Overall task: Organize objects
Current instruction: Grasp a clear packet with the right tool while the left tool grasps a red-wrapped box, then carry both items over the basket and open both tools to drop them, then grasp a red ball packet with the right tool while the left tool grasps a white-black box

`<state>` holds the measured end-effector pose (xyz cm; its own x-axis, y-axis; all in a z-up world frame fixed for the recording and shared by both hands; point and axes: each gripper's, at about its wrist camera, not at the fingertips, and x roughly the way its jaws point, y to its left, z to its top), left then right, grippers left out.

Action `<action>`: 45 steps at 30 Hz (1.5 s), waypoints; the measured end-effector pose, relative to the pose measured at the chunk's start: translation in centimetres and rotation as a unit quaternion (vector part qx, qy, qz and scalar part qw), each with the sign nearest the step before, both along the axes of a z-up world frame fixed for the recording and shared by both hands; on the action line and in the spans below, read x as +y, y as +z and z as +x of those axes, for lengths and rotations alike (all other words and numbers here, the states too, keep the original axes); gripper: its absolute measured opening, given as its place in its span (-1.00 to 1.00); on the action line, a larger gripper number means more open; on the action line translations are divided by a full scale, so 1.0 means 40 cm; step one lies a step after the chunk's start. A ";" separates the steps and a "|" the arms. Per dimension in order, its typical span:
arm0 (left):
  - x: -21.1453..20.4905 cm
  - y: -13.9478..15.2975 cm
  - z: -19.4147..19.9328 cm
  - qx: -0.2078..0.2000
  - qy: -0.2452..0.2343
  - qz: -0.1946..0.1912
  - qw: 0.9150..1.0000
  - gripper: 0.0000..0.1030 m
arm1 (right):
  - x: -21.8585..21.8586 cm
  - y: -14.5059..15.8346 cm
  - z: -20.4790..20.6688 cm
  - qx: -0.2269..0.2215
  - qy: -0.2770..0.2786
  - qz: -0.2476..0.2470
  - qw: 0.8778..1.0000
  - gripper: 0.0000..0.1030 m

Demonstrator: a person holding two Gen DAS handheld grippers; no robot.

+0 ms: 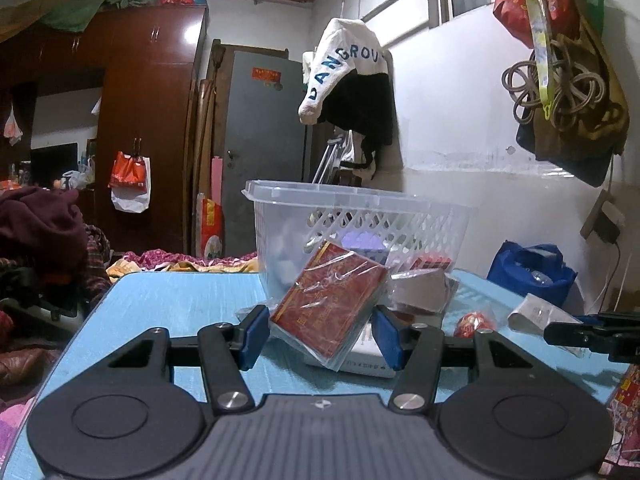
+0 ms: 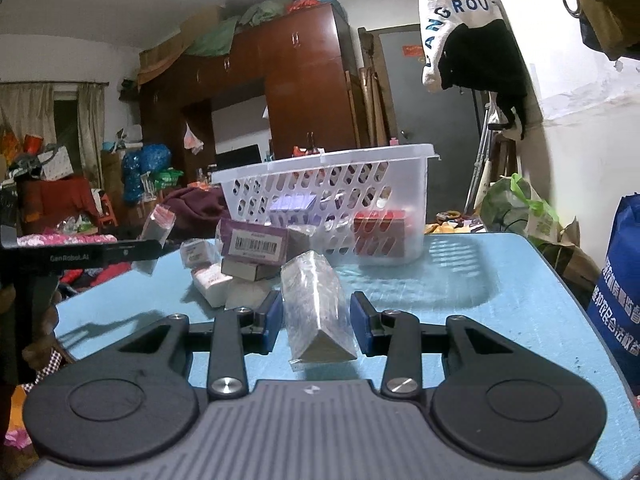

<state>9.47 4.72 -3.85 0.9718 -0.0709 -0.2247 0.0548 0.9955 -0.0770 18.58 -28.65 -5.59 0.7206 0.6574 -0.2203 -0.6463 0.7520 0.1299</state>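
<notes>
Left wrist: left gripper (image 1: 322, 334) clamps a red plastic-wrapped packet (image 1: 330, 304) tilted above the blue table (image 1: 168, 304), near the clear basket (image 1: 360, 216); hanging white garment (image 1: 340, 68) reads "ANGROU".

Right wrist: right gripper (image 2: 316, 322) pinches a clear-wrapped wedge pack (image 2: 316, 308); the other tool's bar (image 2: 80, 257) reads "GenRobot.AI"; purple box (image 2: 254, 245) has a barcode.

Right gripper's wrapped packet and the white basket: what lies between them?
In the right wrist view, only bare blue table lies between the right gripper, its clear-wrapped packet, and the white basket. The box pile sits off left.
</notes>
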 end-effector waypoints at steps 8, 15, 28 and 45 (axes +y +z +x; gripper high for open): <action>0.021 0.115 0.048 -0.044 -0.011 0.005 0.999 0.15 | 0.013 0.098 0.033 -0.045 0.004 0.009 0.999 -0.20; 0.018 0.267 0.210 -0.059 -0.012 0.017 0.998 0.14 | 0.104 0.273 0.166 -0.100 0.013 -0.023 0.995 -0.20; -0.018 0.249 0.480 0.064 -0.017 0.008 0.998 0.65 | 0.247 0.298 0.398 -0.035 -0.007 -0.099 0.994 -0.06; 0.049 0.037 0.208 0.097 -0.007 -0.016 0.995 0.66 | 0.072 0.032 0.140 0.070 0.034 -0.098 0.992 0.55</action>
<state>17.80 6.68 -2.37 0.9094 -0.0936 -0.4052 0.0487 0.9916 -0.1198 24.17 -25.76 -4.32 0.6294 0.6383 -0.4433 -0.6829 0.7265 0.0765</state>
